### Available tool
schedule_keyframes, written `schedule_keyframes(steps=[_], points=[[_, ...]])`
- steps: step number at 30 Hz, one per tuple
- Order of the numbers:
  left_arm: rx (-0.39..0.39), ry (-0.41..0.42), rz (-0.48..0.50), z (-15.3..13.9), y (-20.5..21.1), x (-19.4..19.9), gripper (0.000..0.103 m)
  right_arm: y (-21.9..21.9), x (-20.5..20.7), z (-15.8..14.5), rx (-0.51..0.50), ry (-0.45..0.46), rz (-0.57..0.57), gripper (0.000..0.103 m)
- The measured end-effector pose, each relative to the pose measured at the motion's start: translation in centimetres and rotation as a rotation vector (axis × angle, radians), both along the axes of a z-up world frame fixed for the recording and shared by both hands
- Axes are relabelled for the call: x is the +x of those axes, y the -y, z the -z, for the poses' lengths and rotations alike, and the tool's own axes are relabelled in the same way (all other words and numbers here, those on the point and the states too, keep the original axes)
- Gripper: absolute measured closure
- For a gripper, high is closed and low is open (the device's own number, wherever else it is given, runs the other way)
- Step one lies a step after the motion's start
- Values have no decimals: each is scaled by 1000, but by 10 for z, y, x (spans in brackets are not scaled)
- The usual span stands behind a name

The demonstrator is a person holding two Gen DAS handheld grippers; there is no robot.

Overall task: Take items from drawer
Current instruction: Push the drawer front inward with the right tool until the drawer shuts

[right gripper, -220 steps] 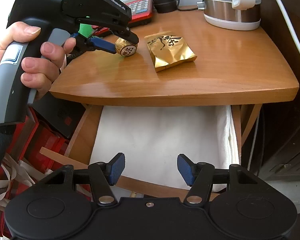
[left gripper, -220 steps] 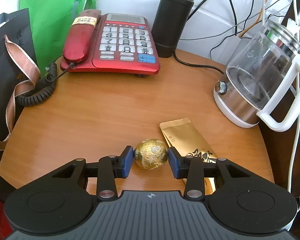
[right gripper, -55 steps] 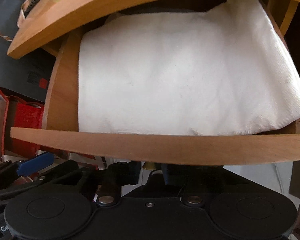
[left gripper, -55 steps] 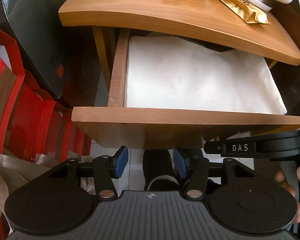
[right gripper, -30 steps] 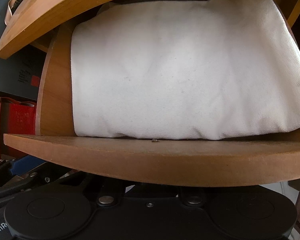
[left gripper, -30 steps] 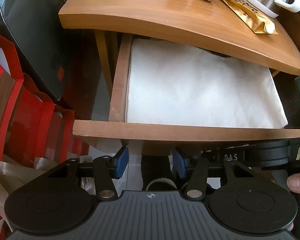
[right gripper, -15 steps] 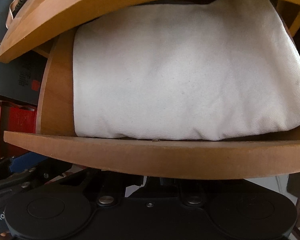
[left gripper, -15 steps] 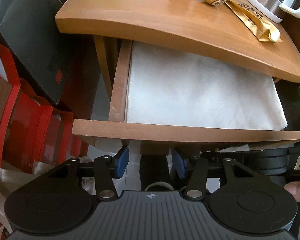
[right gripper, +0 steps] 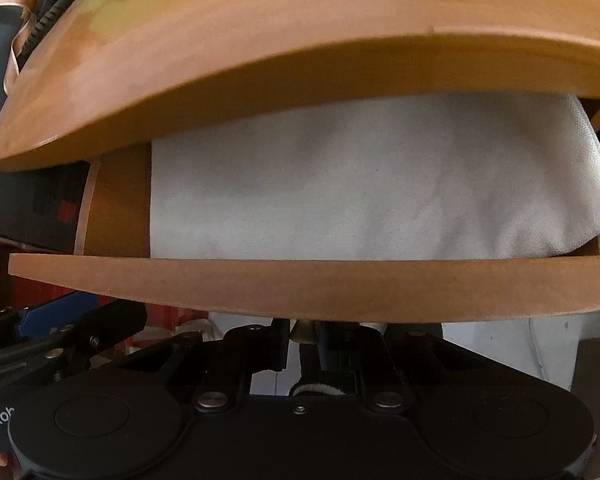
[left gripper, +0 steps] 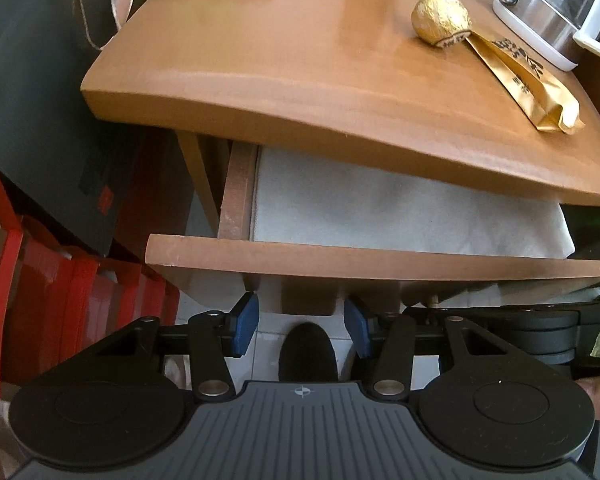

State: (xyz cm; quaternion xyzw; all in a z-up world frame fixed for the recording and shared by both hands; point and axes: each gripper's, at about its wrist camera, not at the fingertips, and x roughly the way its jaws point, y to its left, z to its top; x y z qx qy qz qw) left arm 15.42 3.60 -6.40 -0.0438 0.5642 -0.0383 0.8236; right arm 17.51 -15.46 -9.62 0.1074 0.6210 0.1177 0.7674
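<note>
Hovering below drawer [left gripper: 372, 266]: left gripper [left gripper: 302, 322] agape, empty | right gripper [right gripper: 302, 334] clamped on drawer knob [right gripper: 302, 330] | drawer holds white cloth [right gripper: 360, 200]

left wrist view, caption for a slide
Open hand-held gripper below the drawer front; foil ball and gold packet on top.

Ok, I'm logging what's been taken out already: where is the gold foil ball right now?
In the left wrist view the gold foil ball sits on the tabletop, upper right, touching the gold packet beside the kettle.

A glass kettle [left gripper: 556, 12] stands on the wooden tabletop [left gripper: 284, 52]; red bags [left gripper: 60, 292] sit beside the table.
</note>
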Motion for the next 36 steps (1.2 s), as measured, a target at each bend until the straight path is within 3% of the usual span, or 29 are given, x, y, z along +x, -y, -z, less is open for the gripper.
schedule_keyframes(steps=[15,36], points=[[13,19,-3,4,2,28,53,-4,23,2,-1,50,14,89],[36,18,-30,5,6,26,53,-17,27,11,5,80,5,89]])
